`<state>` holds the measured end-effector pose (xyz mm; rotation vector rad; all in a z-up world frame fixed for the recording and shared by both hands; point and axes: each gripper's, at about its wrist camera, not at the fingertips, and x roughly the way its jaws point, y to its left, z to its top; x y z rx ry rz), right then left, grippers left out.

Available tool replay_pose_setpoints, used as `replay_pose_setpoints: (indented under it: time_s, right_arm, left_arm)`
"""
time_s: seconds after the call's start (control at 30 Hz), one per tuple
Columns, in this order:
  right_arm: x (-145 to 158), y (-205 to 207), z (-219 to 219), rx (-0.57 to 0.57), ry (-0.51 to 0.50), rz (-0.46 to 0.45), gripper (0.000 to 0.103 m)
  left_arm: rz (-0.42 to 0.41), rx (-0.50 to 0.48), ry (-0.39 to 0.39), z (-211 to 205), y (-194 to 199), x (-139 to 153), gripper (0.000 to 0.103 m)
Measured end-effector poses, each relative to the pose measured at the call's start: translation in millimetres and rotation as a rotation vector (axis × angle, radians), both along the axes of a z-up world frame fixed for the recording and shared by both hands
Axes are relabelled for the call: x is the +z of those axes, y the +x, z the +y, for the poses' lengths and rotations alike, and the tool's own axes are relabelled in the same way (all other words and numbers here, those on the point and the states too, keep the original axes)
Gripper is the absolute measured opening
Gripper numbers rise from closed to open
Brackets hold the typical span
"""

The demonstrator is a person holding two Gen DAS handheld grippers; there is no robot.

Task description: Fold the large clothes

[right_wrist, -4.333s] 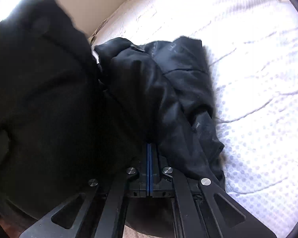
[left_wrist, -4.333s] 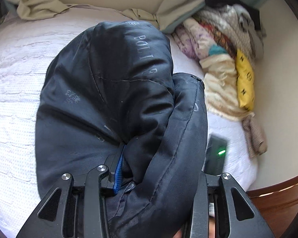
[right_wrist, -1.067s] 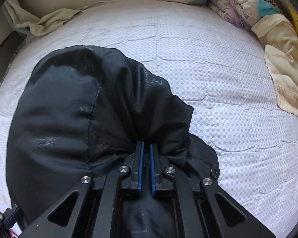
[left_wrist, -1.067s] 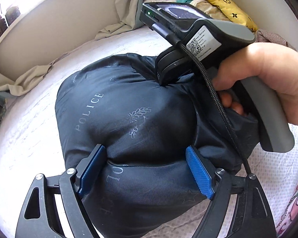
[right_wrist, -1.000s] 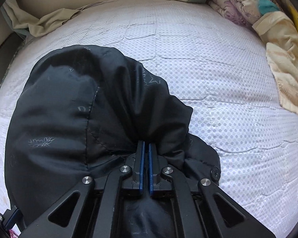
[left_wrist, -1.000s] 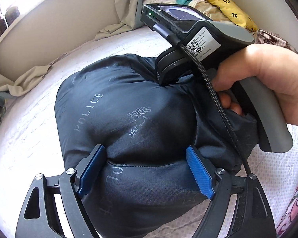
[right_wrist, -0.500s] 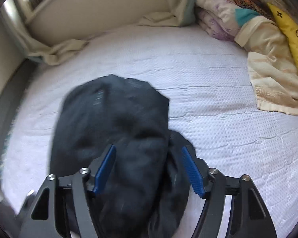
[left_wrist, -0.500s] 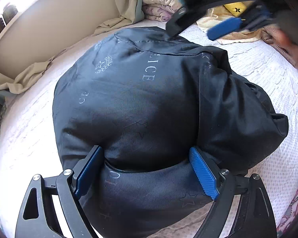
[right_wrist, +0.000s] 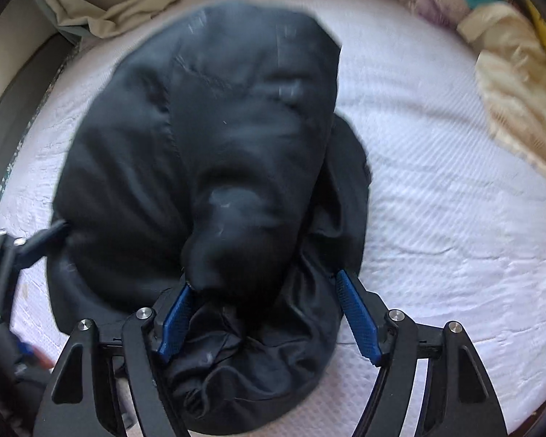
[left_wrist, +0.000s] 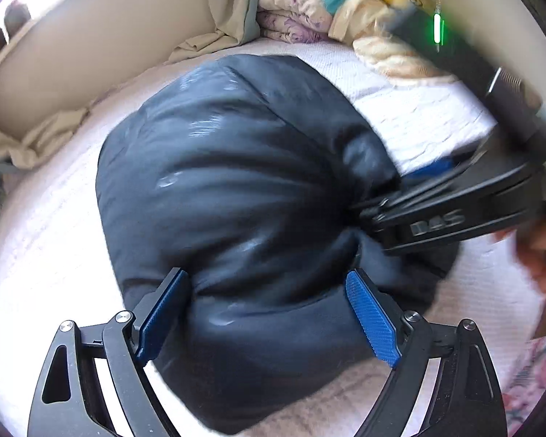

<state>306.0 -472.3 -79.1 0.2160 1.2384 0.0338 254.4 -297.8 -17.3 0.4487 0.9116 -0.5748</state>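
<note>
A dark navy padded jacket (left_wrist: 236,189) lies bundled on the white bed (left_wrist: 47,225); it also fills the right wrist view (right_wrist: 222,167). My left gripper (left_wrist: 269,313) is open, its blue pads on either side of the jacket's near edge. My right gripper (right_wrist: 269,313) is open, its jaws wide around a bunched fold of the jacket. In the left wrist view the right gripper (left_wrist: 375,215) pushes into the jacket's right side, blurred. The left gripper (right_wrist: 43,240) shows at the left edge of the right wrist view.
A pile of folded colourful blankets (left_wrist: 309,7) and a cream cloth (right_wrist: 513,83) lie at the far right of the bed. A beige sheet (left_wrist: 207,40) is bunched along the cream headboard (left_wrist: 91,43). White mattress (right_wrist: 447,189) shows to the jacket's right.
My right gripper let go of the jacket, opened wide, lifted away, then came back down onto the jacket's right side. The left gripper stayed open around the near edge.
</note>
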Motion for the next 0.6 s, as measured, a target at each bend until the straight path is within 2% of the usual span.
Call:
replay_pose_setpoints:
  time_s: [0.07, 0.2, 0.27, 0.33, 0.4, 0.43, 0.5, 0.6]
  right_arm:
    - [-11, -2, -8, -0.015, 0.054, 0.009, 0.073]
    - [-25, -9, -24, -0.046, 0.175, 0.008, 0.074]
    - [-30, -12, -32, -0.06, 0.231, 0.004, 0.074]
    - [-33, -13, -37, -0.066, 0.254, 0.001, 0.074]
    - [-34, -15, -39, -0.073, 0.27, -0.002, 0.074]
    - [-36, -16, -42, -0.077, 0.279, -0.003, 0.074]
    - [-39, -16, -48, -0.086, 0.31, -0.006, 0.073]
    - [-43, -21, -56, -0.105, 0.38, -0.014, 0.069]
  left_arm:
    - [0.046, 0.036, -0.081, 22, 12, 15, 0.09]
    - [0.103, 0.186, -0.246, 87, 63, 32, 0.092]
    - [0.197, 0.223, -0.339, 114, 87, 21, 0.092]
    - [0.305, 0.216, -0.402, 123, 98, 3, 0.092]
    - [0.373, 0.178, -0.407, 117, 97, -16, 0.092]
    - [0.39, 0.151, -0.396, 111, 95, -26, 0.092]
    - [0.41, 0.139, -0.442, 106, 94, -36, 0.097]
    - [0.428, 0.189, -0.517, 105, 94, -46, 0.098]
